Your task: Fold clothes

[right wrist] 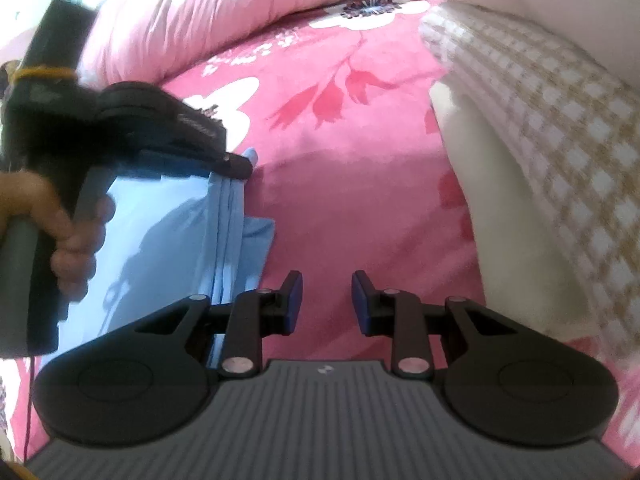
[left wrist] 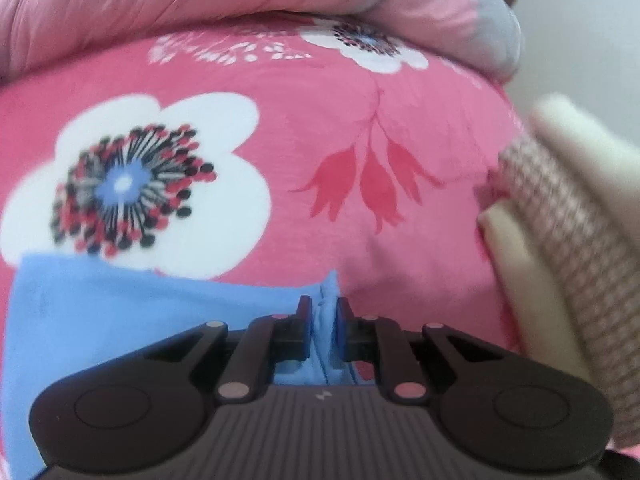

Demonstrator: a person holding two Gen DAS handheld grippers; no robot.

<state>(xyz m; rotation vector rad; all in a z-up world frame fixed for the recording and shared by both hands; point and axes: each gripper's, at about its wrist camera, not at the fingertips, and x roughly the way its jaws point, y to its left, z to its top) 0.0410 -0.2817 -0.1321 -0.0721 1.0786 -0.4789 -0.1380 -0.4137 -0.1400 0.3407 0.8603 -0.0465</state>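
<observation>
Blue cloth lies on the pink floral bedsheet; the left gripper pinches a bunched fold at its corner. Right gripper hovers beside it, jaws parted, empty.

Right tongs: jaws apart, nothing between them, over bare bedsheet.
Left tongs: gripped by a hand at left, tips closed on the far corner of the blue garment.
Blue garment: lying flat, right edge doubled into folds.
Bedsheet: pink, white flowers.
Quilt: pale pink, bunched at top.
Checked blanket: cream and tan, folded at right.
</observation>
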